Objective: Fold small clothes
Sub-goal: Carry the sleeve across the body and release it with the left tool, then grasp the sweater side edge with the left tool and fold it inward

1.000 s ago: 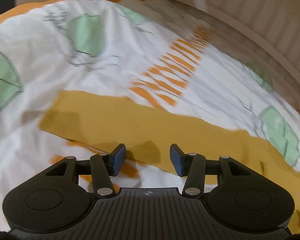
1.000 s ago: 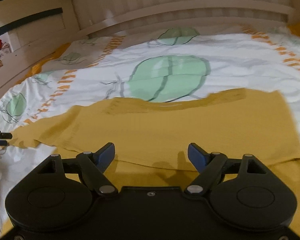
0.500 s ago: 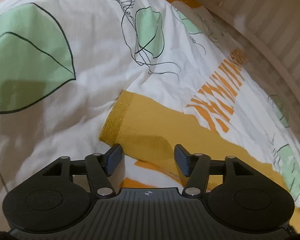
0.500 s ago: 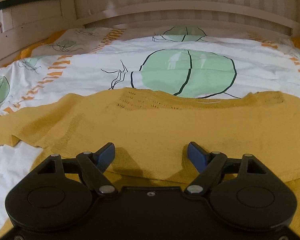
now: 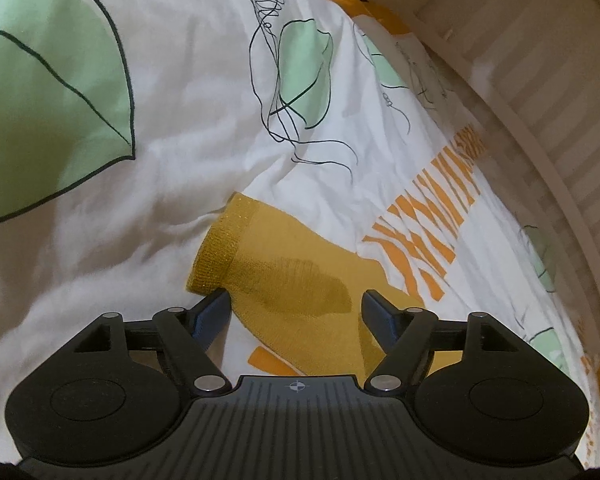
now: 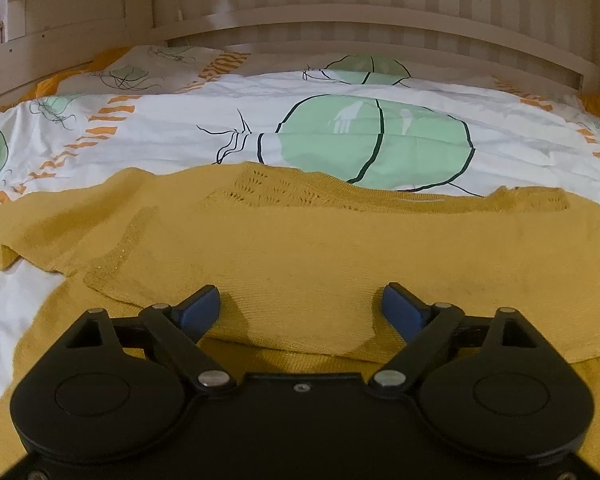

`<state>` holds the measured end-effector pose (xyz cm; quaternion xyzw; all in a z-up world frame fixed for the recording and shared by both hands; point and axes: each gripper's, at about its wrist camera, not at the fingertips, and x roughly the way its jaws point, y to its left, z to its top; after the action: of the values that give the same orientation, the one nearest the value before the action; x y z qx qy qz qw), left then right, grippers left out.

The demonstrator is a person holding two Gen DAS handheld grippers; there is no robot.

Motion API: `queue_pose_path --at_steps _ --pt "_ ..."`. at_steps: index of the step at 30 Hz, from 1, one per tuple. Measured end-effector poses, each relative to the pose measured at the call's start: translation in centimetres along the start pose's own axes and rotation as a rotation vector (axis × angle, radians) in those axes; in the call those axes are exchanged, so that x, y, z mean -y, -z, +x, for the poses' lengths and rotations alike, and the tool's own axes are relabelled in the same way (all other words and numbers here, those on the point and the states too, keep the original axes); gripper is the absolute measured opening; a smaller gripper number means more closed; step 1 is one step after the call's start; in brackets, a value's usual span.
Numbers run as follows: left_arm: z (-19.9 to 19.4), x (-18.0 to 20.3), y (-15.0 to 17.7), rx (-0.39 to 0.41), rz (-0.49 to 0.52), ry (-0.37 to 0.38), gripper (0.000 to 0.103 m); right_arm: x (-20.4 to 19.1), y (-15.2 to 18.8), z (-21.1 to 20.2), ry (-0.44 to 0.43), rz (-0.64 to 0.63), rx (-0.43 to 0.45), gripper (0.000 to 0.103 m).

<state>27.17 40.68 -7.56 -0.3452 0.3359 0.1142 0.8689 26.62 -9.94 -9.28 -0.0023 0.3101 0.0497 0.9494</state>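
Note:
A mustard-yellow knit sweater [image 6: 300, 248] lies spread on the bed, partly folded, with one layer's edge across the lower part of the right wrist view. Its sleeve [image 5: 292, 276] with a ribbed cuff [image 5: 216, 256] shows in the left wrist view. My left gripper [image 5: 296, 312] is open, low over the sleeve end, with the cuff just beyond its left finger. My right gripper [image 6: 300, 308] is open, low over the sweater's body, its fingers on either side of the folded edge.
The bed has a white duvet [image 5: 180, 140] with green leaf and orange stripe prints. A pale wooden headboard [image 6: 380, 12] stands at the far side and a wooden side rail [image 5: 540, 120] runs along the right of the left wrist view.
My left gripper has moved along the sleeve to its cuff end and come closer to it. My right gripper has dropped lower and nearer to the sweater's body. Both stay open.

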Motion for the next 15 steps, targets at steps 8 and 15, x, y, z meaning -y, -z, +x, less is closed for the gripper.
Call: queue_pose_path --at_steps 8,15 --pt "0.0 0.5 -1.0 0.041 -0.092 0.027 0.005 -0.1 0.0 0.2 0.003 -0.003 0.0 0.089" --pt "-3.2 8.6 -1.7 0.11 0.109 0.123 0.005 -0.2 0.0 0.2 0.0 0.0 0.0 0.089"
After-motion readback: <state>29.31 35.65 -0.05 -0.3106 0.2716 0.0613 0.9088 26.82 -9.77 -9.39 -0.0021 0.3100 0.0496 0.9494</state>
